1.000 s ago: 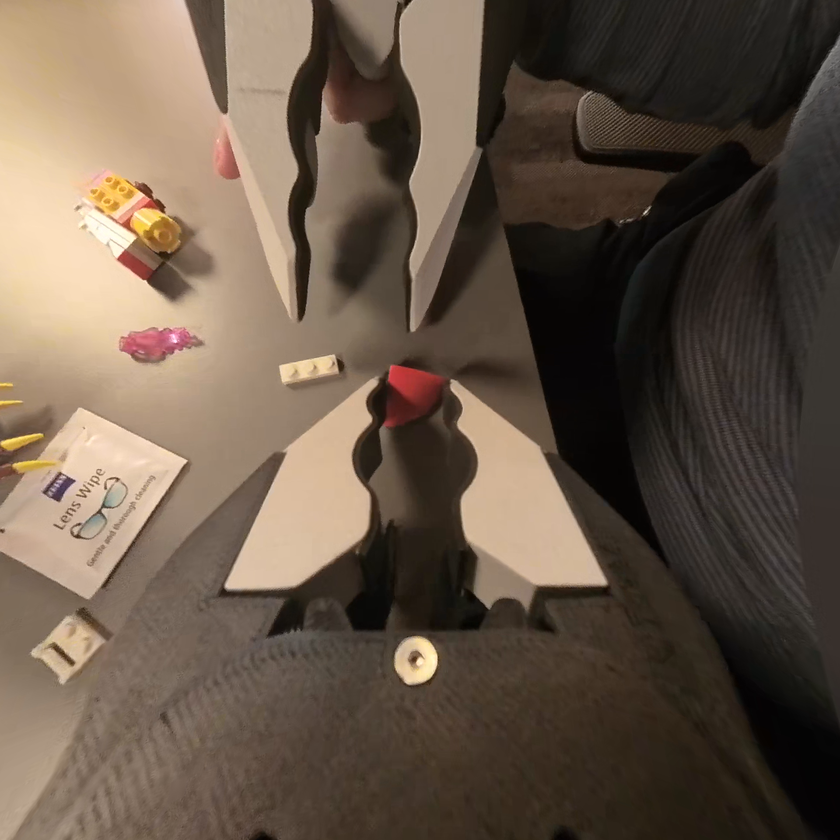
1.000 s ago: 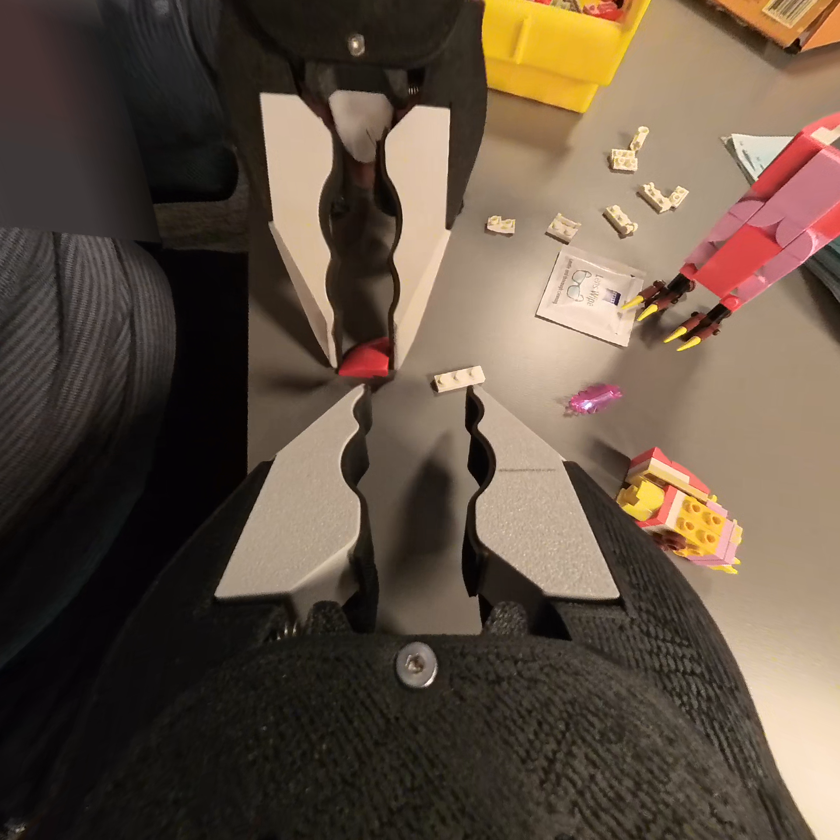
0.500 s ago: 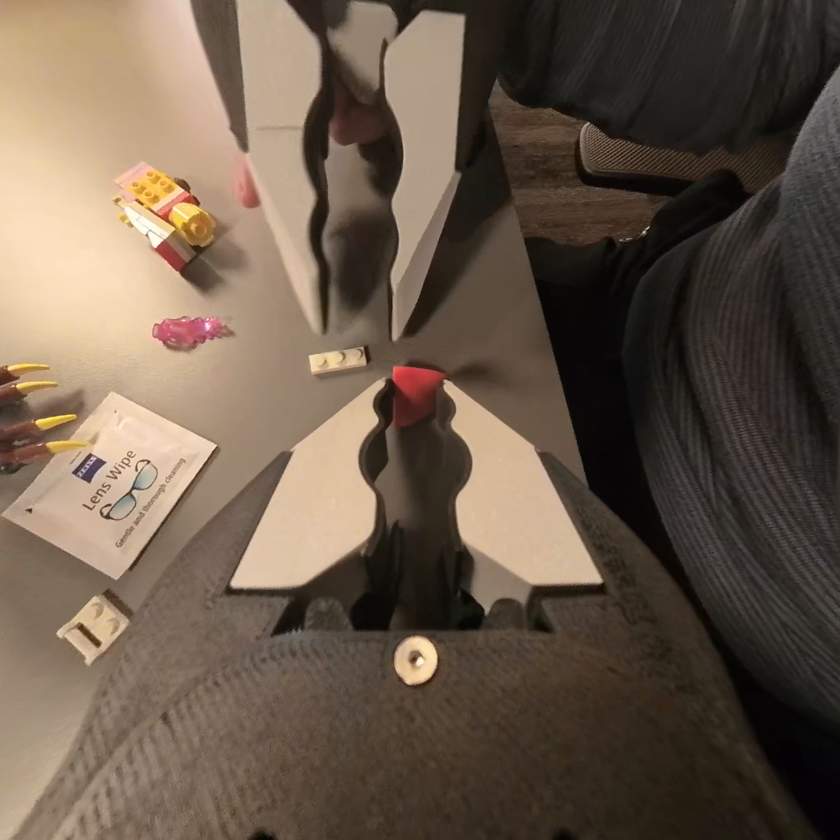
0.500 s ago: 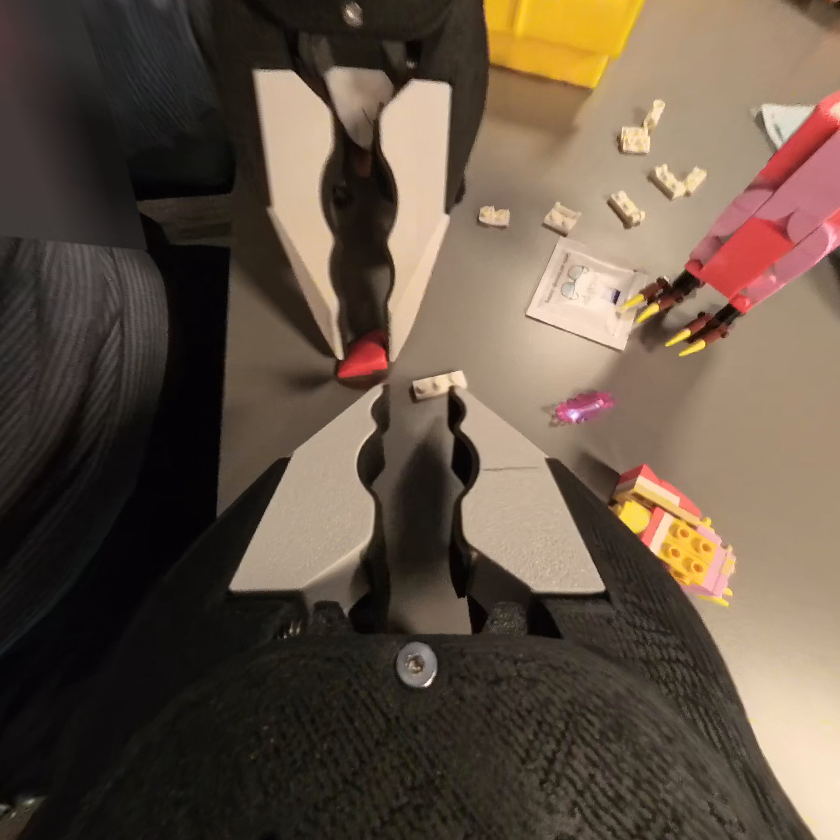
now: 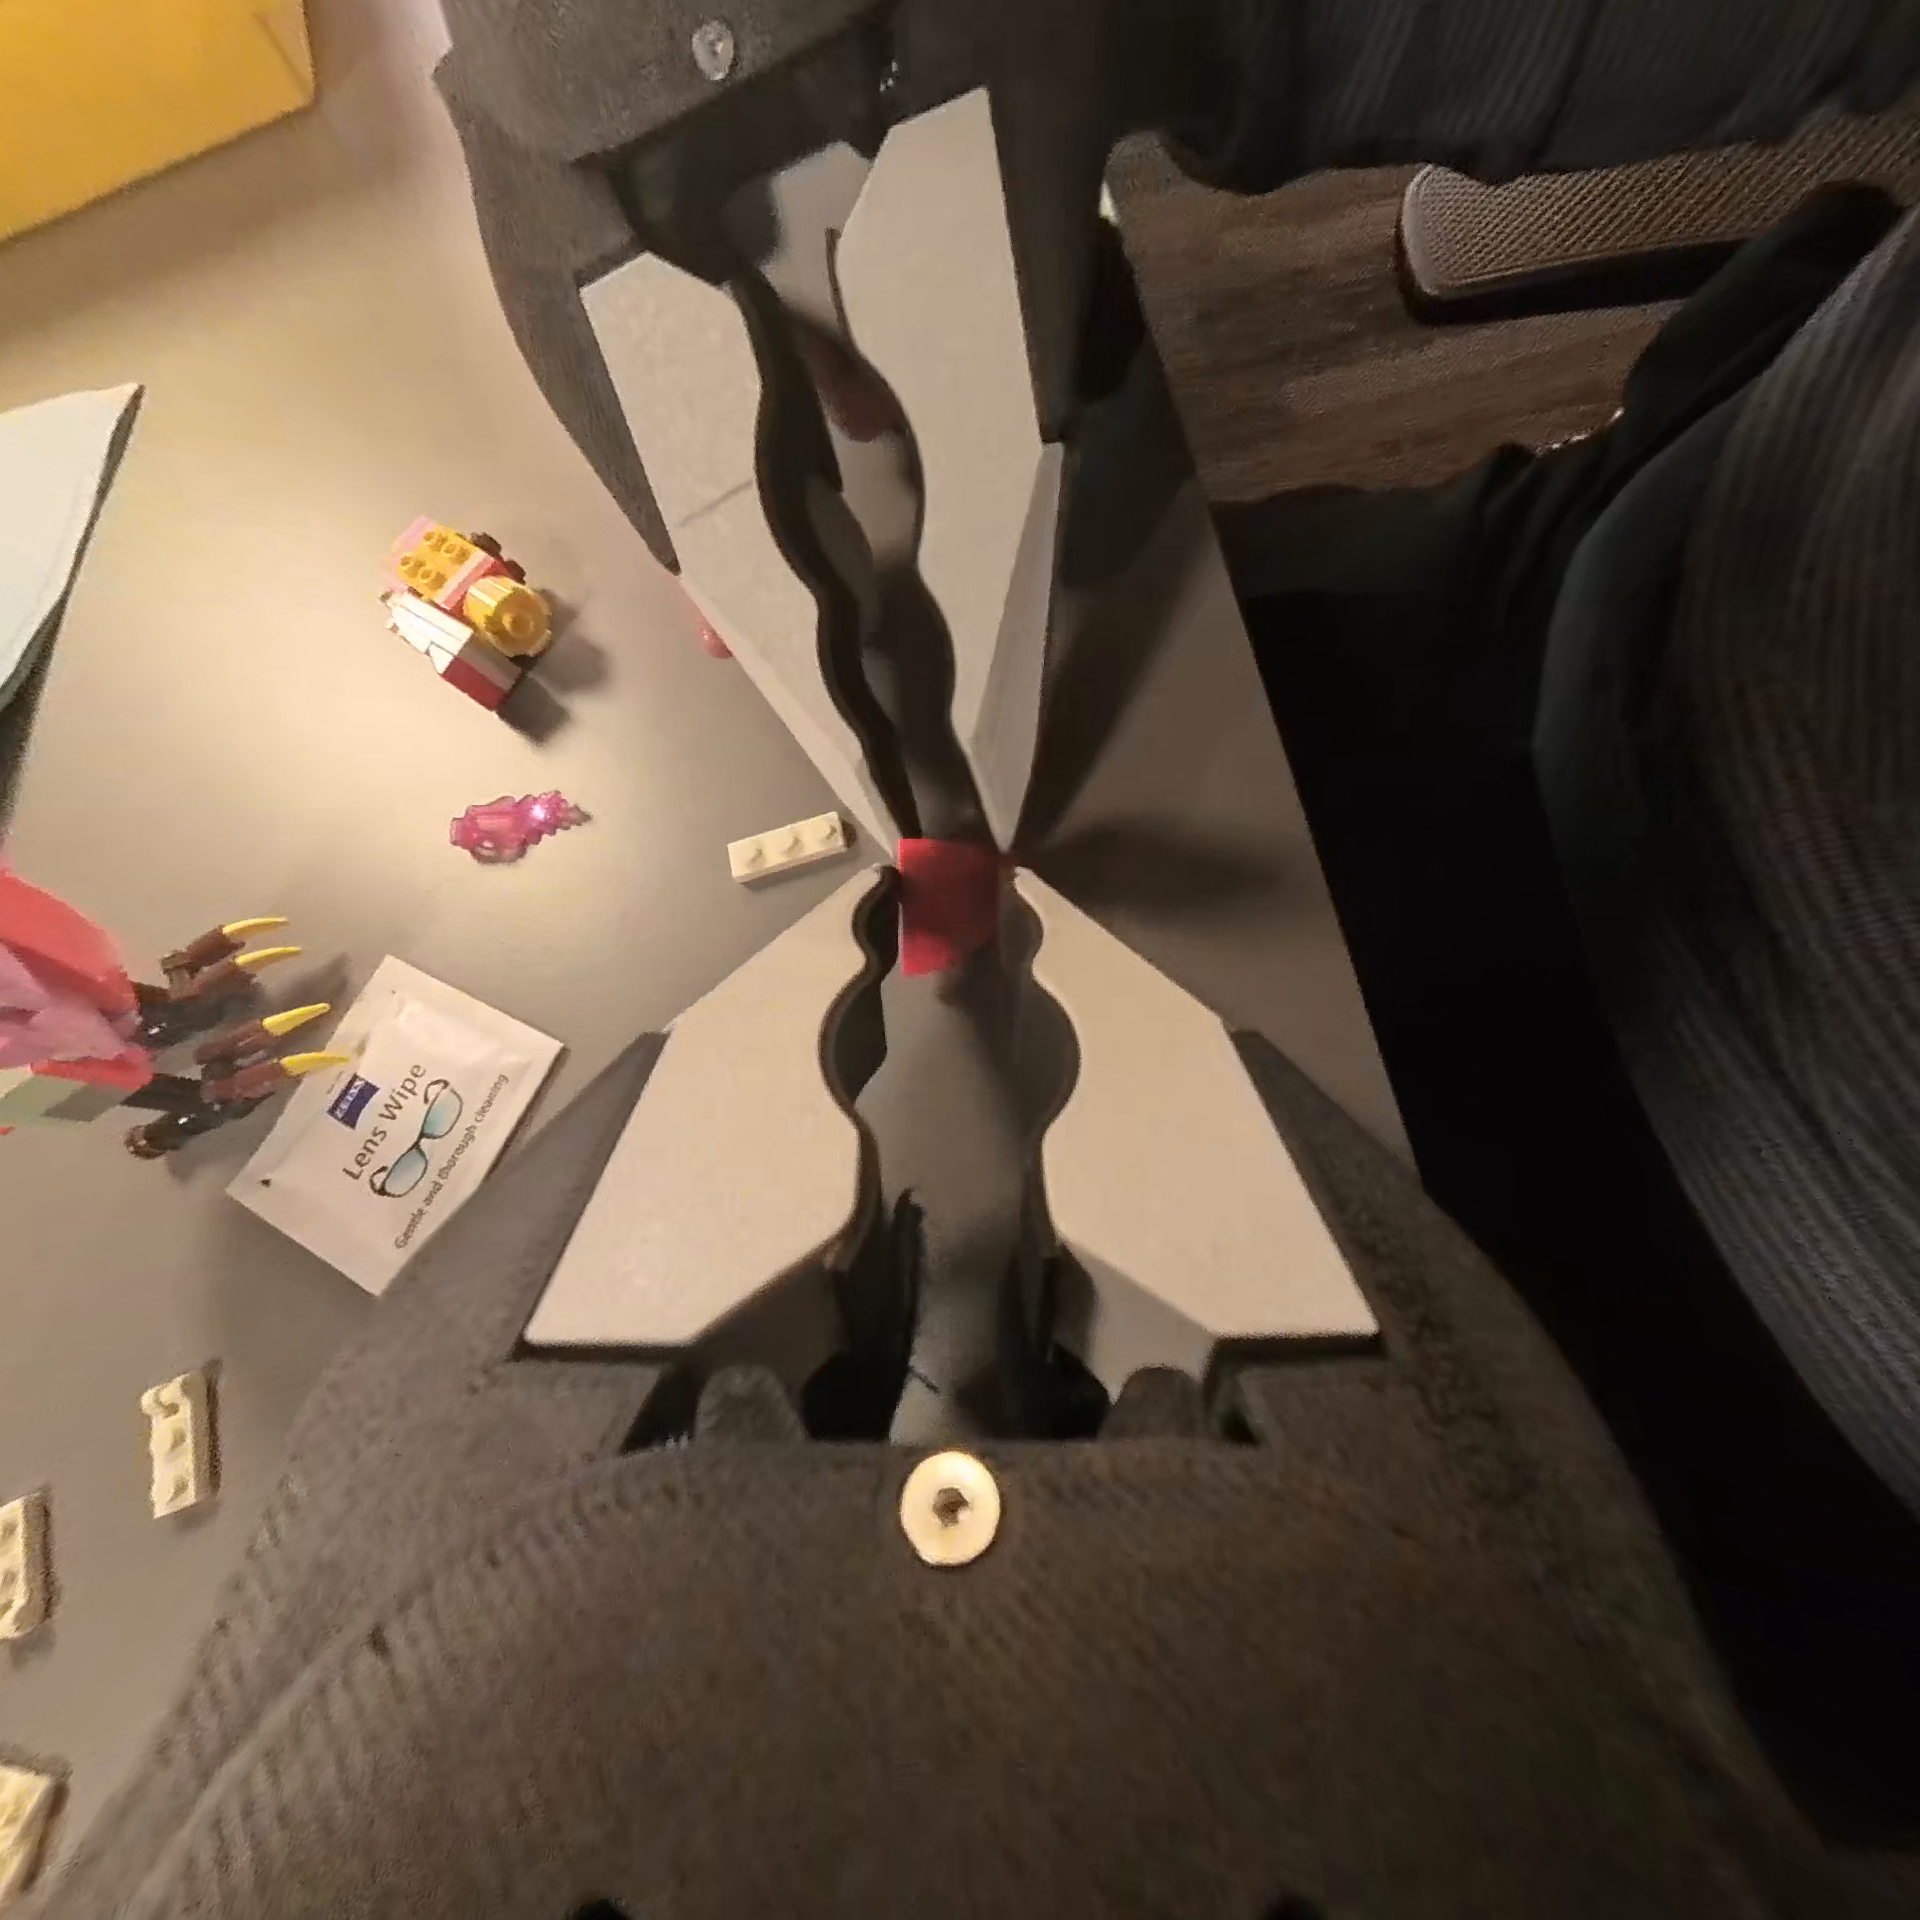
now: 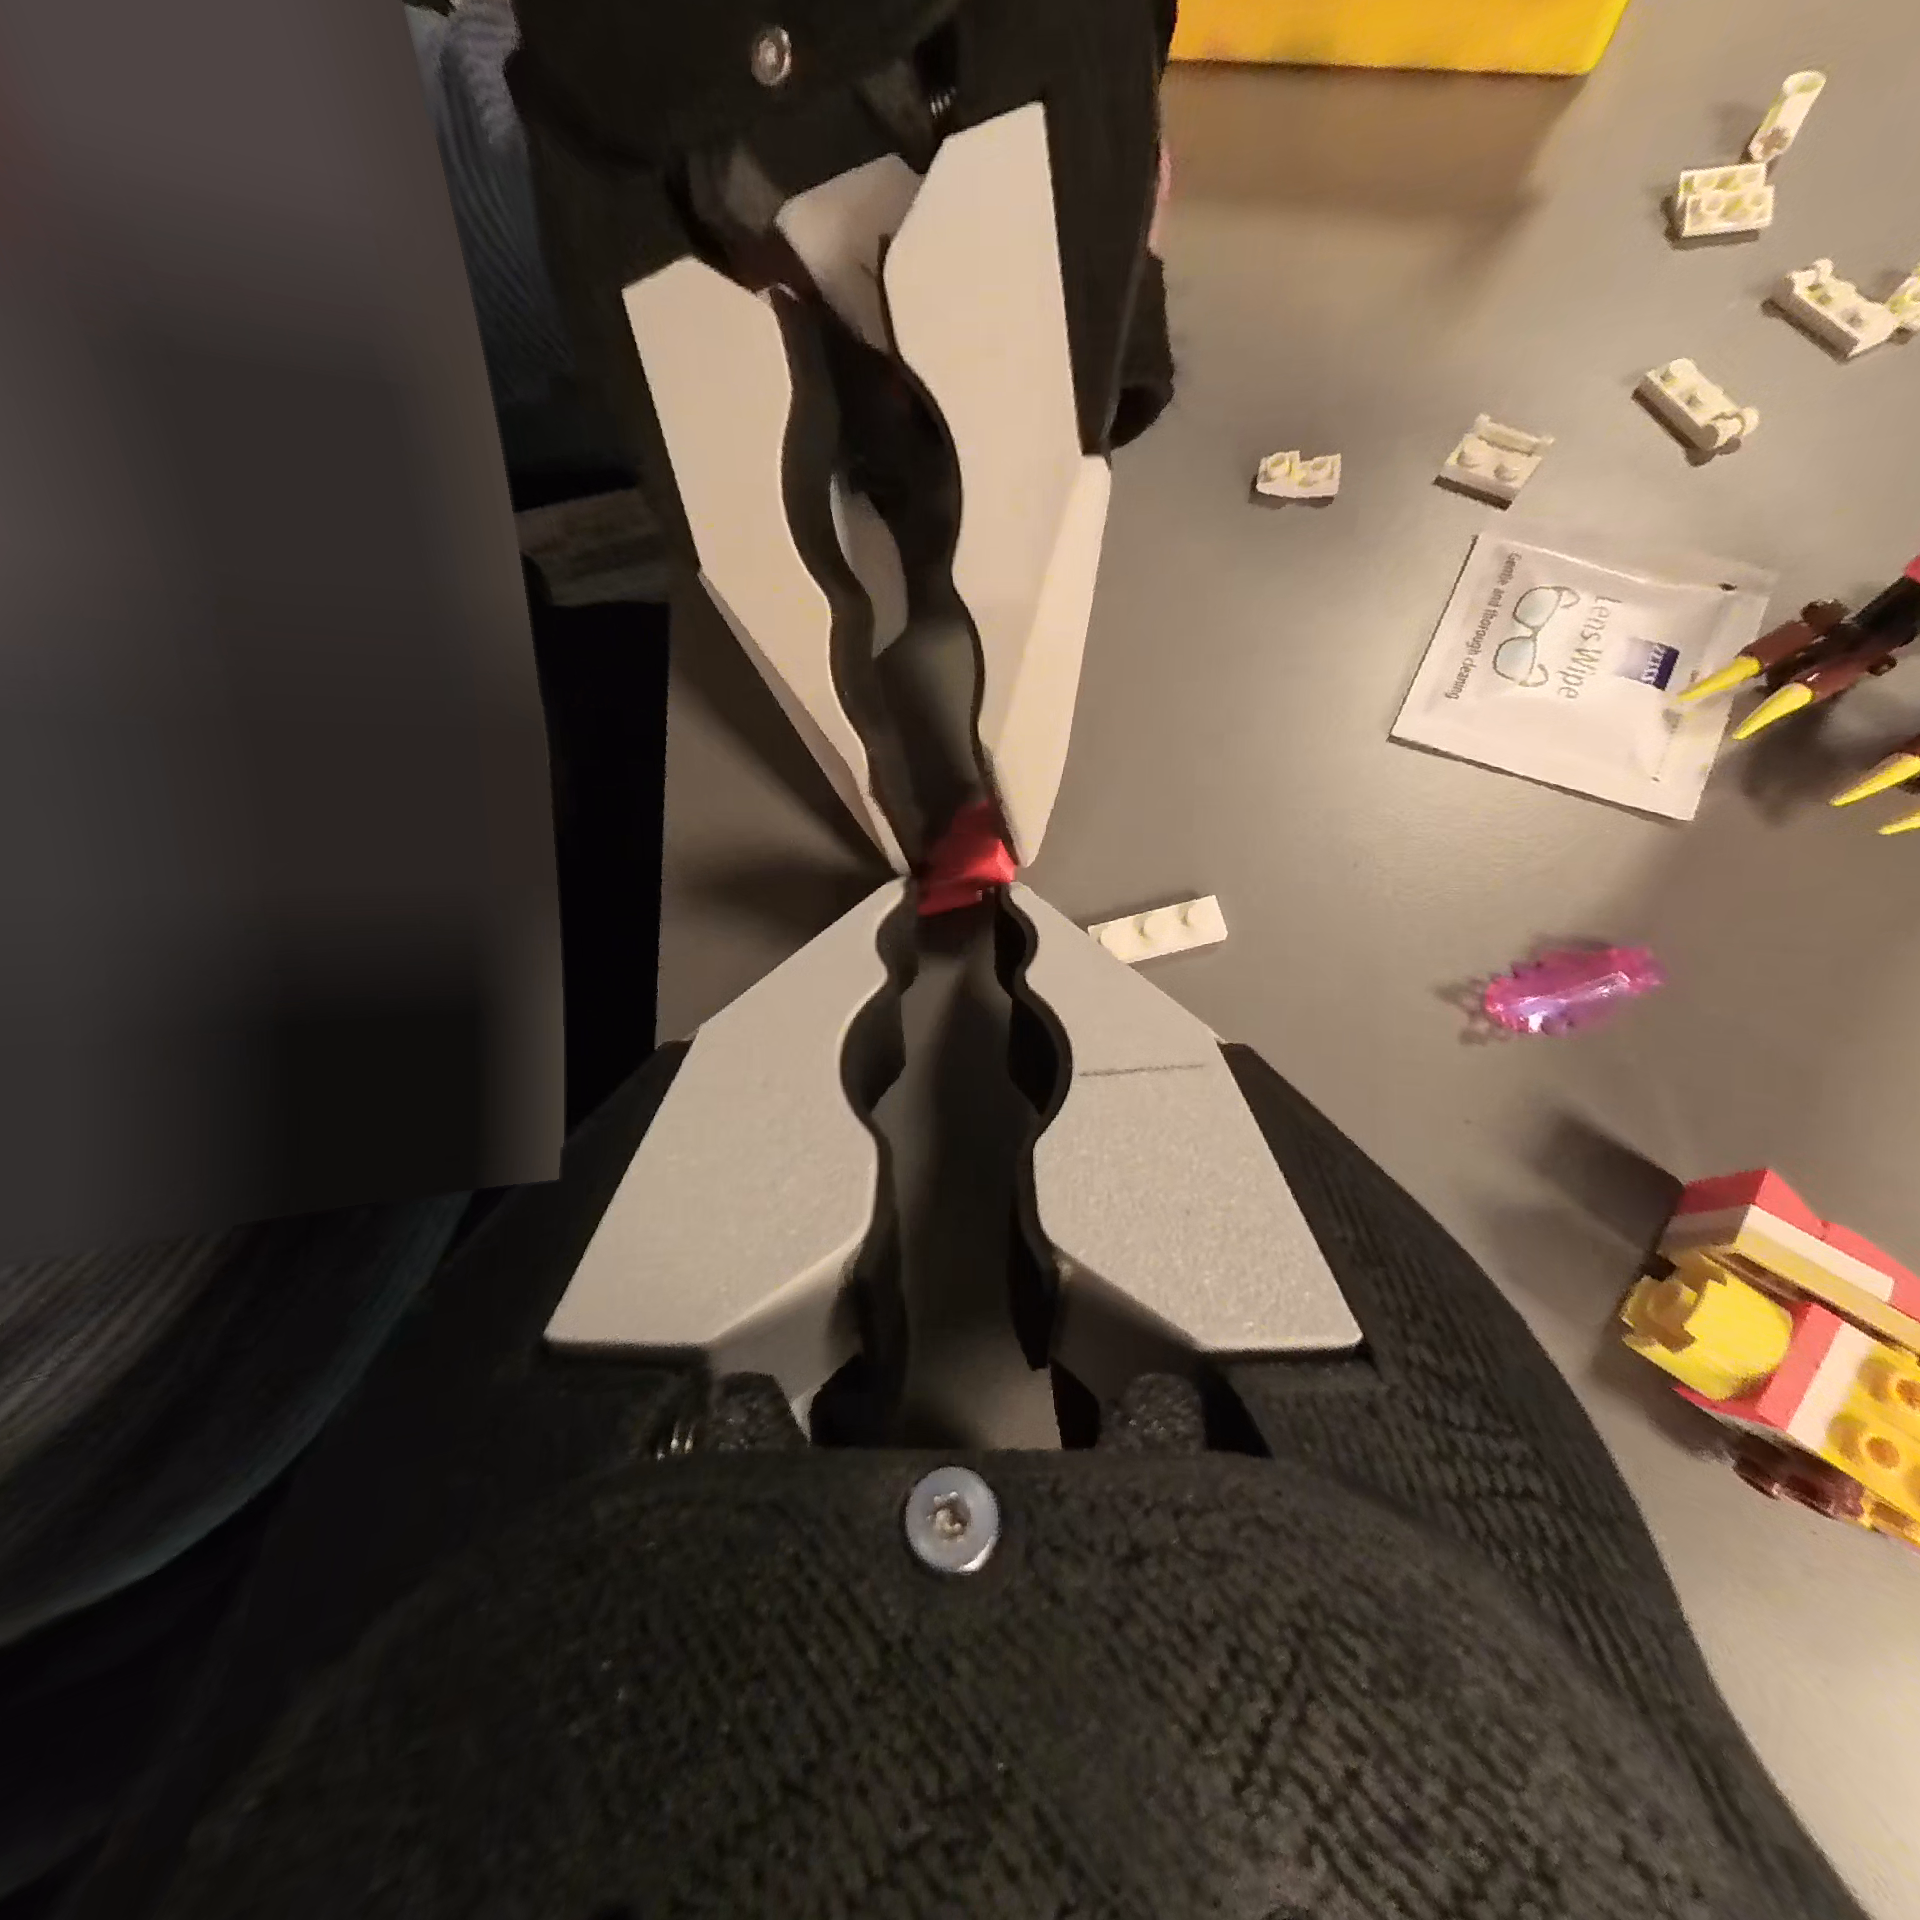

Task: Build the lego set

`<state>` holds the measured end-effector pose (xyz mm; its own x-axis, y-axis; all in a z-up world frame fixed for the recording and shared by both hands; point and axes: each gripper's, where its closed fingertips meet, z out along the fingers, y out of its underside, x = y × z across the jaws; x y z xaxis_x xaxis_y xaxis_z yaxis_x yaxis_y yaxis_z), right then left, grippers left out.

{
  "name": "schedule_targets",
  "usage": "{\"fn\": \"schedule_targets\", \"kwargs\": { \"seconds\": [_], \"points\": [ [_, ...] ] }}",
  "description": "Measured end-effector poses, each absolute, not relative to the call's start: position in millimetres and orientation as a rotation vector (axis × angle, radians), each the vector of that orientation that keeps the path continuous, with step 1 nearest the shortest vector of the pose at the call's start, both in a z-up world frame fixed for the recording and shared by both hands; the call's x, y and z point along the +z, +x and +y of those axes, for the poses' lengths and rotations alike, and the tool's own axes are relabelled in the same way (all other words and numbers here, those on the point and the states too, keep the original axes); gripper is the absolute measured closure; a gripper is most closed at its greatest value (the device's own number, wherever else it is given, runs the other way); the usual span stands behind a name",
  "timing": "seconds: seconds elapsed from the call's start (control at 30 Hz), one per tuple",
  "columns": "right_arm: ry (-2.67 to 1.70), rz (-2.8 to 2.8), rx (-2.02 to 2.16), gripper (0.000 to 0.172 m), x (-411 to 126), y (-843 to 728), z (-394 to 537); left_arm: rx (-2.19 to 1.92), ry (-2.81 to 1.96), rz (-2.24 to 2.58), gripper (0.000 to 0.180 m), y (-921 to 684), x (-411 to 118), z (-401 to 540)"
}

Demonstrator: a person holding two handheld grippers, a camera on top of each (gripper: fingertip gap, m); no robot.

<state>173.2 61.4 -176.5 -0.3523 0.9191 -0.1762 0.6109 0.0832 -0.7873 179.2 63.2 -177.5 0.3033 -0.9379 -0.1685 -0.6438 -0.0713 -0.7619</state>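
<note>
My left gripper [image 5: 951, 883] is shut on a small red brick [image 5: 940, 904] just above the grey table [image 5: 260, 520], near its edge. My right gripper [image 6: 958, 899] faces it tip to tip, and its narrow jaws close on the other end of the same red brick [image 6: 966, 857]. It shows in the left wrist view [image 5: 951, 831] touching the brick's far edge. The left gripper shows in the right wrist view [image 6: 961, 844] with the brick between its pads. A white three-stud plate [image 5: 787, 847] lies on the table beside the fingertips; it also shows in the right wrist view [image 6: 1158, 925].
On the table lie a pink crystal piece [image 5: 514, 826], a small red, yellow and pink build [image 5: 468, 613], a white wipe sachet [image 5: 400, 1122], a clawed red-pink model [image 5: 208, 1039], several white bricks [image 6: 1496, 462] and a yellow bin [image 6: 1382, 31]. A person's striped clothing [image 5: 1714, 727] is past the table edge. Left and right tips are no more than a few centimetres apart.
My right gripper has moved up to the left gripper's tips and narrowed its jaws from wide open onto the red brick. The left gripper has kept its hold on the brick.
</note>
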Motion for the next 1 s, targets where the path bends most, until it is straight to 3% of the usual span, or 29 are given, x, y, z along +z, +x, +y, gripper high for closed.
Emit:
{"fn": "schedule_targets", "kwargs": {
  "seconds": [0.57, 0.83, 1.0],
  "points": [
    [-1.607, -1.810, 1.164, 0.165, -168, 165, 92, -0.409, -1.873, 1.422, 0.164, 176, -175, 95],
    [-1.513, -1.841, 1.156, 0.143, -163, 173, 95, -0.440, -1.924, 1.396, 0.159, 176, -181, 101],
    [-1.524, -1.856, 1.097, 0.140, -168, 175, 103, -0.459, -1.946, 1.359, 0.151, 170, -181, 102]
  ]
}}
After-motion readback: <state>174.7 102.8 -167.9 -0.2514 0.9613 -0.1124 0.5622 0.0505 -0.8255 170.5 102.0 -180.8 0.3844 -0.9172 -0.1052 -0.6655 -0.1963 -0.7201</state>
